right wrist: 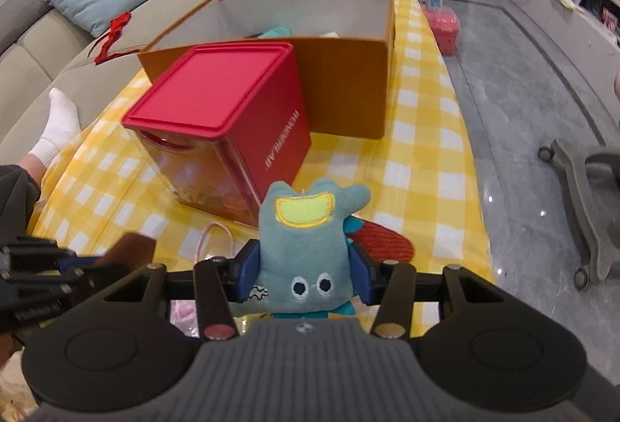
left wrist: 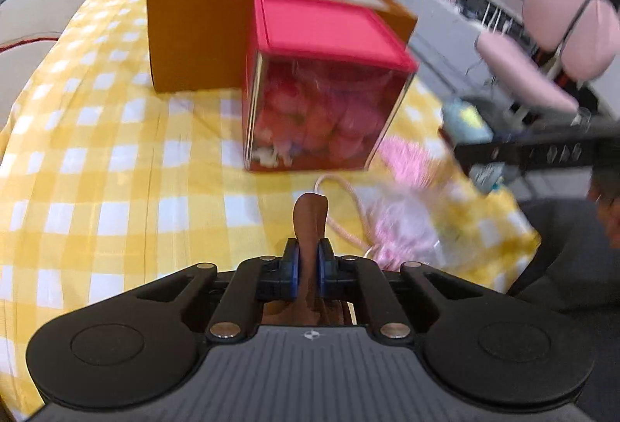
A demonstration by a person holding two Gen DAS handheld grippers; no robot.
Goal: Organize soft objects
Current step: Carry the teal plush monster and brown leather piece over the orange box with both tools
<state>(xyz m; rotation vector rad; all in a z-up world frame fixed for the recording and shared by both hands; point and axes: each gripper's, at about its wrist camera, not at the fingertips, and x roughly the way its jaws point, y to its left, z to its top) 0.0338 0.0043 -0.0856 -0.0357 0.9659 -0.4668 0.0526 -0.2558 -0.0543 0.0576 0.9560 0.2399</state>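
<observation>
Soft toys lifted clear of the counter (right wrist: 426, 158), likely bound for the open orange box (right wrist: 348, 88) at the far side.
Left tool (left wrist: 309, 263) nearly closed, pinching a thin brown soft piece (left wrist: 310, 216); right tool (right wrist: 304, 269) part-open, clamped on the upside-down teal plush (right wrist: 306, 247), near the red-lidded container (right wrist: 217, 100).

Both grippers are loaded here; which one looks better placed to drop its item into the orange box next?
Probably right. The right gripper grips the teal plush, with the open orange box straight ahead past the red-lidded container. The left gripper pinches a brown piece, with that container directly in front.
</observation>
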